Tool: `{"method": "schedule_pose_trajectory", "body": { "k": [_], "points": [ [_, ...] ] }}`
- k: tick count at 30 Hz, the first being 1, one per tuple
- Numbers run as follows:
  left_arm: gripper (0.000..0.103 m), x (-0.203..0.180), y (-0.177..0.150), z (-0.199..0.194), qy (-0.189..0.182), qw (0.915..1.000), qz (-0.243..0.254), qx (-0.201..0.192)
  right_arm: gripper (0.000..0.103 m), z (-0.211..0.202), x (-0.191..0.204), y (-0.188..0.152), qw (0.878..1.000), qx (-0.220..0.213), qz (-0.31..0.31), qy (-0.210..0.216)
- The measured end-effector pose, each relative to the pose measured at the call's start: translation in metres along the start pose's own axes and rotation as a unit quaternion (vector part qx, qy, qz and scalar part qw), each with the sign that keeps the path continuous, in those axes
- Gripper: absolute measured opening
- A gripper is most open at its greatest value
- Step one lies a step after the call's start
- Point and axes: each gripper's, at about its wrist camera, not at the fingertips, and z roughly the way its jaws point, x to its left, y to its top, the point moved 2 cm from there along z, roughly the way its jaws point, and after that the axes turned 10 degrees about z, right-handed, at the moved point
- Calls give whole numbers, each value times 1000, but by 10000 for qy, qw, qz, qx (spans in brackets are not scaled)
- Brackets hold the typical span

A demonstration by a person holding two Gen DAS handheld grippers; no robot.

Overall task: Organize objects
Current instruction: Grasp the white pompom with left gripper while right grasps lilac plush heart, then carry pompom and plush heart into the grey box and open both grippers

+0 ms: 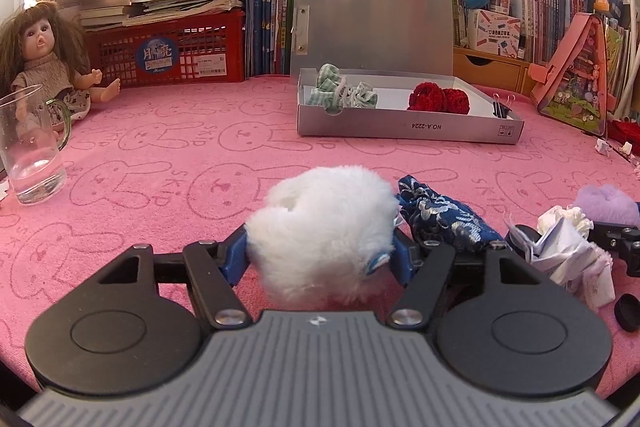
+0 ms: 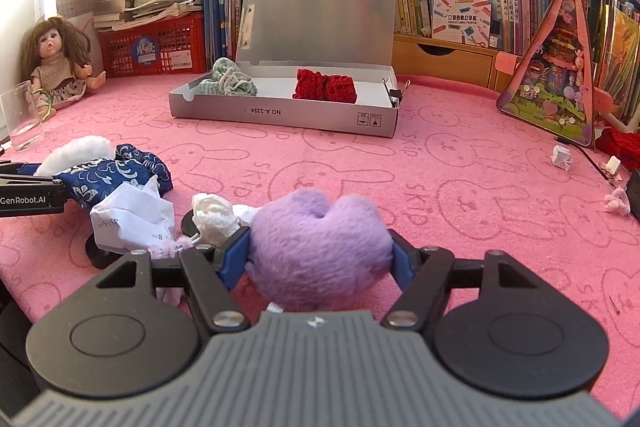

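My left gripper (image 1: 320, 251) is shut on a white fluffy plush piece (image 1: 324, 223) low over the pink cloth. My right gripper (image 2: 320, 251) is shut on a purple fluffy plush piece (image 2: 320, 247). An open grey box (image 1: 408, 127), also in the right wrist view (image 2: 280, 115), lies ahead with its lid up. It holds a green checked cloth item (image 1: 344, 93) and a red crocheted item (image 1: 438, 98). A blue patterned cloth (image 1: 444, 215) and crumpled white paper (image 2: 132, 223) lie between the grippers.
A glass mug (image 1: 30, 147) and a doll (image 1: 44, 67) are at the left. A red basket (image 1: 168, 55), books and plush toys line the back. A pink triangular toy case (image 2: 560, 75) stands right. Small black discs (image 1: 630, 313) and binder clips (image 1: 502, 107) lie about.
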Motion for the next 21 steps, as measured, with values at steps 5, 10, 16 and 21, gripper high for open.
{"method": "schedule_pose_trajectory", "body": {
  "k": [5, 10, 16, 21],
  "points": [
    [72, 5, 16, 2, 68, 10000, -18, -46, 71, 3, -5, 16, 9999, -56, 135, -58],
    [72, 12, 31, 8, 142, 9998, -65, -103, 71, 14, -15, 34, 9989, 62, 401, -238],
    [72, 24, 48, 25, 416, 9991, -48, 44, 71, 31, -27, 53, 9969, 208, 667, -353],
    [72, 39, 52, 49, 860, 9954, -60, 415, 71, 48, -32, 62, 9955, 314, 720, -529]
  ]
}}
